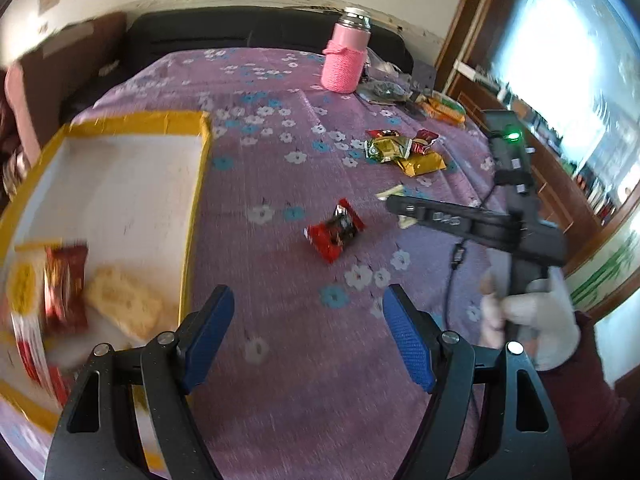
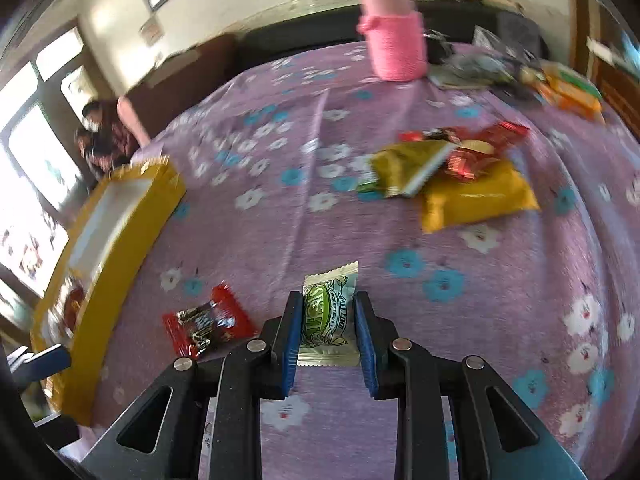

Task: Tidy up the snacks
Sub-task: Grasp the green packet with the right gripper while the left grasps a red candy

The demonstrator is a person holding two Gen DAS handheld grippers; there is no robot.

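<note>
My left gripper is open and empty above the purple flowered cloth, just right of the yellow-edged white box. The box holds a dark red packet and a pale yellow snack. A red candy packet lies on the cloth ahead of it; it also shows in the right wrist view. My right gripper is shut on a green and silver candy packet, held over the cloth. A pile of yellow, green and red snack packets lies further back; in the left wrist view it is at the right.
A pink bottle in a knitted sleeve stands at the back of the table. Dark bags and orange packets lie beside it at the far right. The box sits at the left edge in the right wrist view. A dark sofa lies behind the table.
</note>
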